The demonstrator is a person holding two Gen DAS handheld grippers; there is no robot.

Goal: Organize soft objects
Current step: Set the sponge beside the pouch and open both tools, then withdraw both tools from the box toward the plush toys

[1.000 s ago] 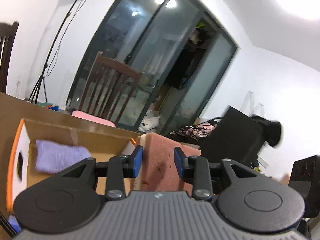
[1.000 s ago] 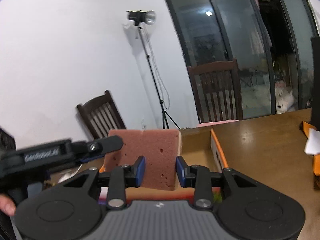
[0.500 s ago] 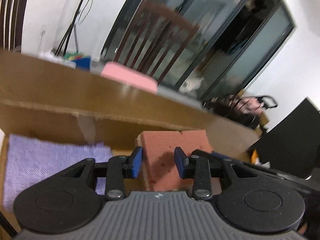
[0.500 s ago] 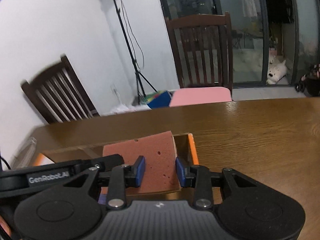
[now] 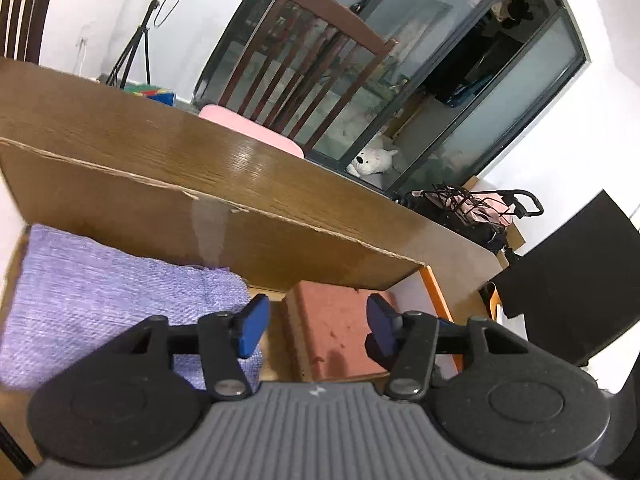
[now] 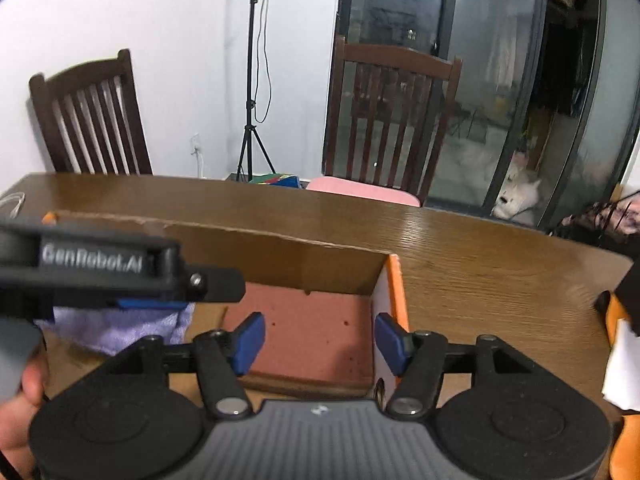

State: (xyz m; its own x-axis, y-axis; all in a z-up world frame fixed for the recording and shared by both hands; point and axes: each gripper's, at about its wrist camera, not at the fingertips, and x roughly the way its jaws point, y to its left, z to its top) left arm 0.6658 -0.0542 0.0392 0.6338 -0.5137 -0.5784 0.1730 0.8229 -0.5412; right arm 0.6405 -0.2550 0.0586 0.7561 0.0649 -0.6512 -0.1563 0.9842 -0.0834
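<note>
Lilac terry cloth (image 5: 116, 304) was seen folded flat in the left part of the cardboard box (image 5: 120, 208), presumably laid there so room was kept beside it. To its right, the terracotta sponge (image 5: 332, 332) lay flat on the box floor against the orange-edged right wall, its pitted face upward. The left tool (image 5: 316, 320) and right tool (image 6: 316, 338) were both spread wide, gripping nothing; the sponge was judged released. The box was carried by the wooden bench (image 6: 480, 264).

Wooden chairs (image 6: 394, 120) (slatted backs) front dark glass doors (image 6: 500, 80).
</note>
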